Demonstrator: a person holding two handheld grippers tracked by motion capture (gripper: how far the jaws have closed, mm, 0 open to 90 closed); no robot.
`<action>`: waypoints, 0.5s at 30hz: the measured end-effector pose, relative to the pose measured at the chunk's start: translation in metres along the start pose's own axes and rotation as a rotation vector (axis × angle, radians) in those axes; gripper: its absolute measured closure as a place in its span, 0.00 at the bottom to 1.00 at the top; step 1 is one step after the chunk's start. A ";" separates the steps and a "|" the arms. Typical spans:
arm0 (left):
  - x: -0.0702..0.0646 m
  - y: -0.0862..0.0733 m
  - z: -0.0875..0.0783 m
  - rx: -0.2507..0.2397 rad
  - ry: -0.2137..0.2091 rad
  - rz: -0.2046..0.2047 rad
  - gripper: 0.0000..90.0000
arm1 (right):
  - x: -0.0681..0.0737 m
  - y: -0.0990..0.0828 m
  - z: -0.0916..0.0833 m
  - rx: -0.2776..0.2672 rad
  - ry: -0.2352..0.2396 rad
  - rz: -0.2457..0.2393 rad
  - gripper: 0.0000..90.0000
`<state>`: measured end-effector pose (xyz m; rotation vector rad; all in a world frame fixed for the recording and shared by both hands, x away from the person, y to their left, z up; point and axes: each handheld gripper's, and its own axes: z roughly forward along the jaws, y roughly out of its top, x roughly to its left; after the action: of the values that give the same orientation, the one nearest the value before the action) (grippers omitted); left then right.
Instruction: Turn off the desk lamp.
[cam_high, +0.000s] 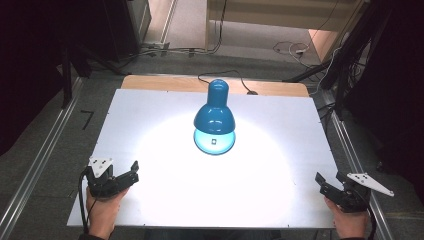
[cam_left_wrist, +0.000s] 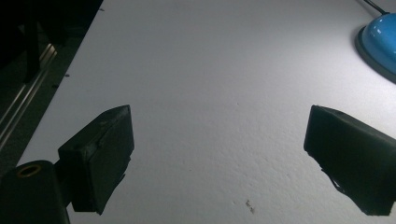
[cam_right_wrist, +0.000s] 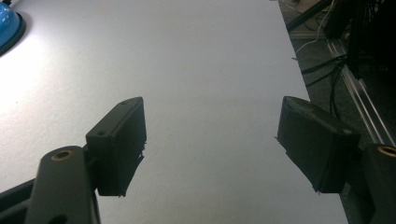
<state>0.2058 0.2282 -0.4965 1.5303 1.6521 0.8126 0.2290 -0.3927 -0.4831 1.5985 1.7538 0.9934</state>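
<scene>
Both tools, left (cam_high: 131, 172) and right (cam_high: 327, 181), sit open and empty, well apart from the lit blue lamp (cam_high: 214, 117). Risk: the top-heavy shade could tip if nudged, and its cord (cam_high: 227, 74) could snag on the worktop (cam_high: 150, 110) edge.

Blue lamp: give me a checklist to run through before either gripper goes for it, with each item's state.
1. Lamp upright mid-table, lit: ok.
2. Left gripper jaws open, nothing between them: ok.
3. Right gripper jaws open, nothing between them: ok.
4. White table bare between both grippers and lamp: ok.
5. Lamp cord trails off the far edge, away from the grippers: ok.
6. Lamp switch located: cannot tell.
</scene>
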 end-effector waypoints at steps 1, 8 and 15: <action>0.000 0.000 0.001 0.002 -0.002 -0.003 0.10 | 0.000 0.000 0.000 0.000 0.000 -0.001 0.25; -0.007 0.001 0.002 0.000 -0.012 0.000 0.10 | 0.001 0.000 0.001 0.003 0.005 -0.006 0.25; -0.017 0.003 0.004 -0.007 -0.031 0.010 0.11 | 0.002 0.000 0.001 0.004 0.004 -0.009 0.24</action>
<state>0.2118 0.2114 -0.4945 1.5404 1.6190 0.7955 0.2298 -0.3909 -0.4836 1.5906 1.7654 0.9895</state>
